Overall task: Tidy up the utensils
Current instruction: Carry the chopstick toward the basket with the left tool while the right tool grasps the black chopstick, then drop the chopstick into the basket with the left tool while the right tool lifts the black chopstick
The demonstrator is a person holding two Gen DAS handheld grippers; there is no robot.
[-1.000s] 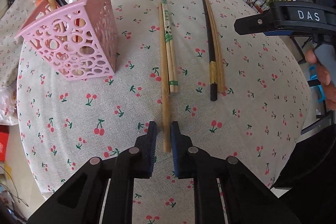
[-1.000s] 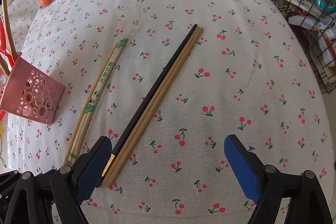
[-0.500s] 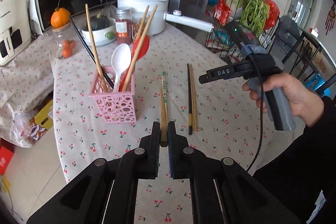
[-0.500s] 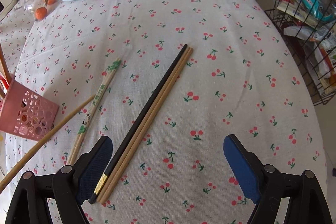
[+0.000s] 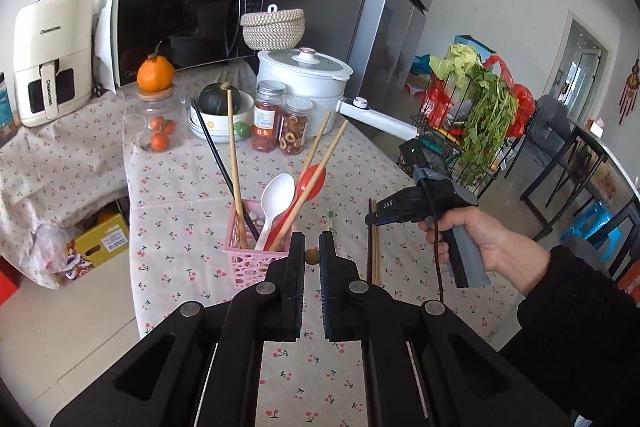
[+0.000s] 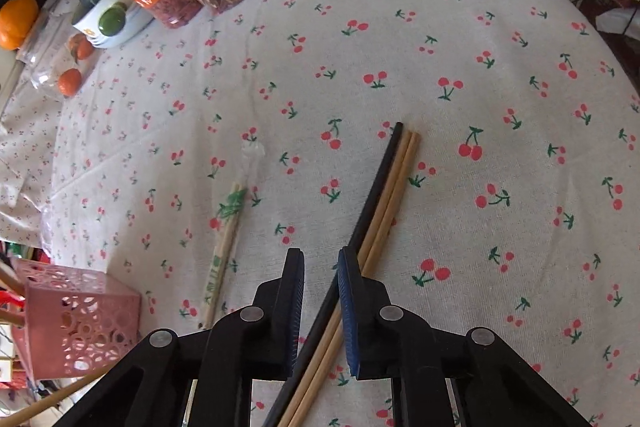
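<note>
Gripping a wooden chopstick (image 5: 311, 256) end-on, the left gripper (image 5: 312, 245) is clenched on it near its butt. Risk: held that far back, the long free end may swing or twist out when aimed at the pink basket (image 5: 246, 267), which sits at ten o'clock off the tips. The basket is already crowded with spoons and sticks, so a clash looks likely.

The right gripper (image 6: 320, 263) has its jaws drawn close but not clamped; a gap shows. The black chopstick (image 6: 378, 183) lies in that gap against the right pad. Risk: closing may catch the two pale chopsticks (image 6: 394, 183) touching it at one o'clock, or roll it away.

The black one is slim, smooth and straight. The wrapped pair (image 6: 224, 239) lies apart at ten o'clock.
</note>
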